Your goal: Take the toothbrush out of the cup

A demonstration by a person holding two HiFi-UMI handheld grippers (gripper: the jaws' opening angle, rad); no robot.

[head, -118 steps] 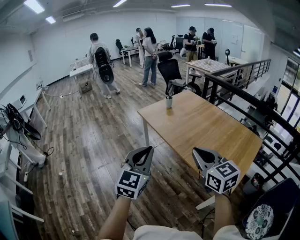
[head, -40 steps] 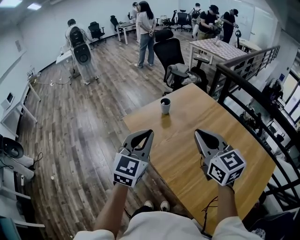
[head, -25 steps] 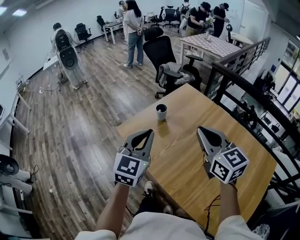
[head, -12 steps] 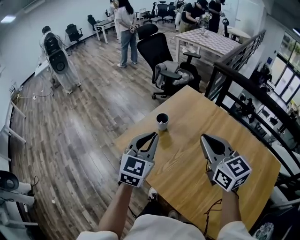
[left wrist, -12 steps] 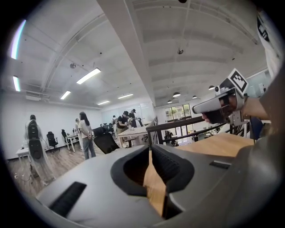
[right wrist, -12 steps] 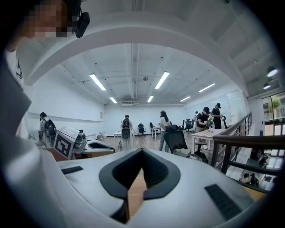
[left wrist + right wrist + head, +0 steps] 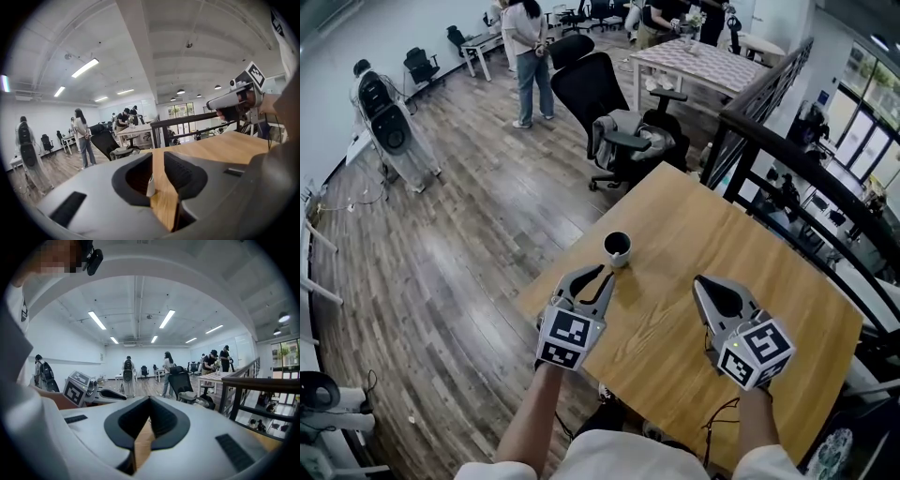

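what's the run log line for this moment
left gripper: jaws just opening, empty, near cup | right gripper: shut, empty | cup: untouched on table

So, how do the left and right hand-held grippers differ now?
On the left hand-held gripper the jaws have just been opening and stand apart, nothing between them; on the right hand-held gripper they are together. The left one is close to the cup; the right one farther. Both are empty, over the table.
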